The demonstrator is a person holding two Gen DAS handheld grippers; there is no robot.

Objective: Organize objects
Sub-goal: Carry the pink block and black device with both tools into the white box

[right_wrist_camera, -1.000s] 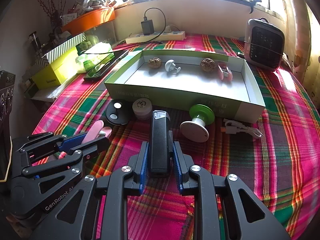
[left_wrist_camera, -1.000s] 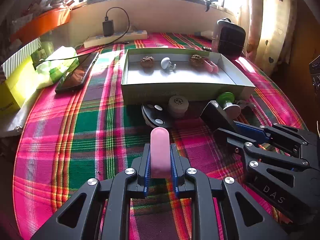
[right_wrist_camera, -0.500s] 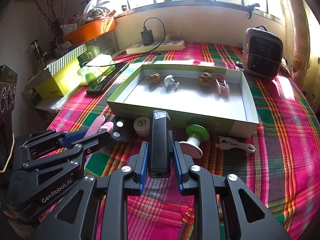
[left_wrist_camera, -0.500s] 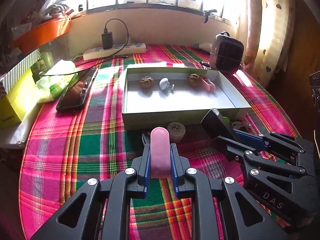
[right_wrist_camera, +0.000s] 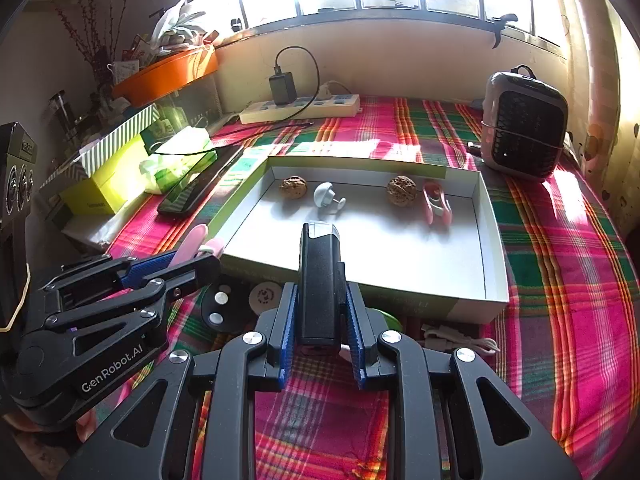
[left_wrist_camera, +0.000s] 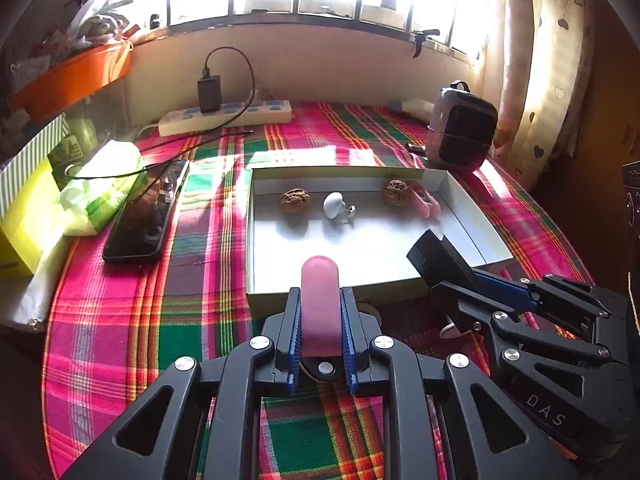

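A rounded pink piece stands upright at the lower centre of the left wrist view, clamped between the blue pads of the left gripper, its tip overlapping the near wall of the shallow box. At the lower centre of the right wrist view, the right gripper is closed on a black oblong device with a pale top end, likewise raised before the box's near wall. On the box's white floor, toward its far wall, lie two walnuts, a white hook and a pink clip. Below the near wall sit a black disc, a round pale cap and a white cable on the plaid cloth. A phone lies left of the box, a small heater at upper right.
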